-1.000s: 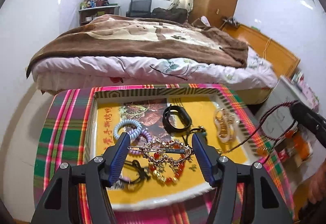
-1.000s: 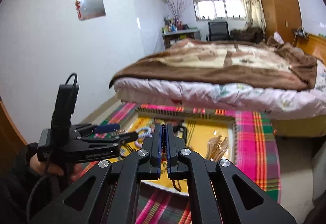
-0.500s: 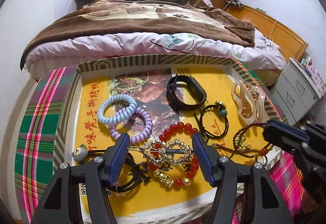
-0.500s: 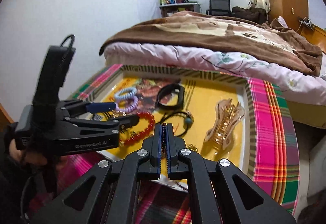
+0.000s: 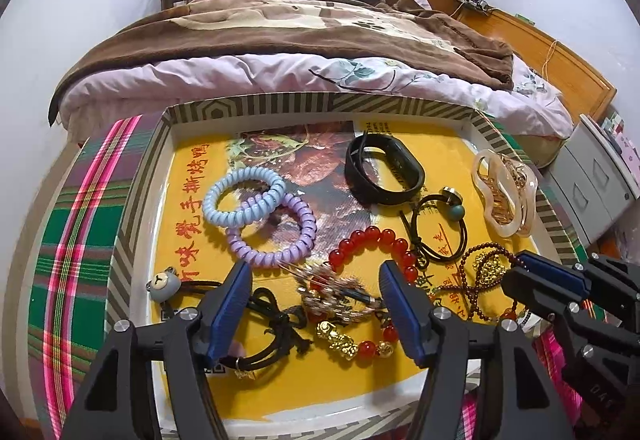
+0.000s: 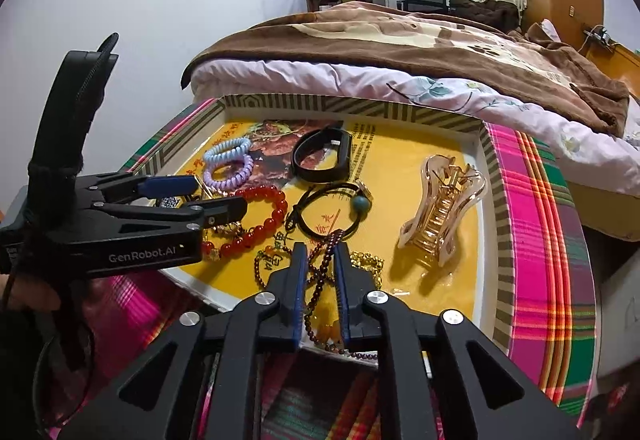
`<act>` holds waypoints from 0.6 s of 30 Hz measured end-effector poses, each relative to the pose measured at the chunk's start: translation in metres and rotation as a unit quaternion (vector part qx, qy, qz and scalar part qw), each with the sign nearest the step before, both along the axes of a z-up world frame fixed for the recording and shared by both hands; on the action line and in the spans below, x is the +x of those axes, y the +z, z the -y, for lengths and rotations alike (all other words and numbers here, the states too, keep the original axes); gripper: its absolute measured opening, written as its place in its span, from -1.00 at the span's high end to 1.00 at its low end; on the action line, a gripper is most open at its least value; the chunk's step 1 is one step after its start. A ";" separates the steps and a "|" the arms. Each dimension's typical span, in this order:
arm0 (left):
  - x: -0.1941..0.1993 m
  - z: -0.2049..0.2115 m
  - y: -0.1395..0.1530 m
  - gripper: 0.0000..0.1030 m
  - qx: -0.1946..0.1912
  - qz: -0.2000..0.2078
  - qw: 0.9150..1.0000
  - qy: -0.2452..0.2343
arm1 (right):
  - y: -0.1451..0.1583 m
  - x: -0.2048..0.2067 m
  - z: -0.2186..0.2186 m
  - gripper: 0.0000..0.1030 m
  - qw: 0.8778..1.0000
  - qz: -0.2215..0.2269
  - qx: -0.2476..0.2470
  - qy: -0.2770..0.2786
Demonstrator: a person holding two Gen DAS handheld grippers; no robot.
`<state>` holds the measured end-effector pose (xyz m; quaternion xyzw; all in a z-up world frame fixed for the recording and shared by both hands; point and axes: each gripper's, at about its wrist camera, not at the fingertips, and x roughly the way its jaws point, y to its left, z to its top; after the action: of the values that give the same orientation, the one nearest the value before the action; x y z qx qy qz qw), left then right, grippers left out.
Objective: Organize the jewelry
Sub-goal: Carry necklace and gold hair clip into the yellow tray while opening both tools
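A yellow tray (image 5: 400, 110) holds the jewelry: blue (image 5: 242, 196) and purple (image 5: 272, 236) coil hair ties, a black band (image 5: 384, 170), a red bead bracelet (image 5: 372, 240), a clear hair claw (image 5: 504, 196). My left gripper (image 5: 316, 280) is open above the tray; a jewelled hair clip (image 5: 336, 290) lies blurred between its fingers. My right gripper (image 6: 320, 264) is open a little, and a dark bead necklace (image 6: 324, 260) runs between its fingers over the tray's near edge.
The tray rests on a plaid cloth (image 5: 76, 240). A bed with a brown blanket (image 5: 280, 28) stands right behind it. Grey drawers (image 5: 592, 184) stand at the right. A black hair tie with a teal bead (image 5: 440, 224) and a bear charm tie (image 5: 164, 282) also lie in the tray.
The hair clip has dropped from between my left fingers onto the tray. My right gripper has opened and the bead necklace now lies in the tray. Both grippers moved lower and closer.
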<state>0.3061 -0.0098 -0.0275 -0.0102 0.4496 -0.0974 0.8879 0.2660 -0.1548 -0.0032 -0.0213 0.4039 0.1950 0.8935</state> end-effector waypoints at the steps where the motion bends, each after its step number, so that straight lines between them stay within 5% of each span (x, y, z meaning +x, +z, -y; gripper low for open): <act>1: -0.001 -0.001 0.001 -0.36 0.001 0.001 1.000 0.003 | 0.000 0.000 0.000 0.66 1.000 0.000 -0.001 -0.001; 9: -0.011 -0.006 0.011 -0.59 -0.001 0.009 1.000 0.013 | 0.003 -0.005 0.001 0.13 1.000 -0.001 0.006 -0.009; 18: -0.039 -0.015 0.030 -0.83 -0.001 0.027 0.999 0.037 | 0.011 -0.020 0.005 -0.06 0.999 0.004 0.020 -0.029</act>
<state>0.2675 0.0050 0.0025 -0.0251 0.4245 -0.0648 0.9028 0.2463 -0.1598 0.0078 0.0073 0.3965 0.1771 0.9008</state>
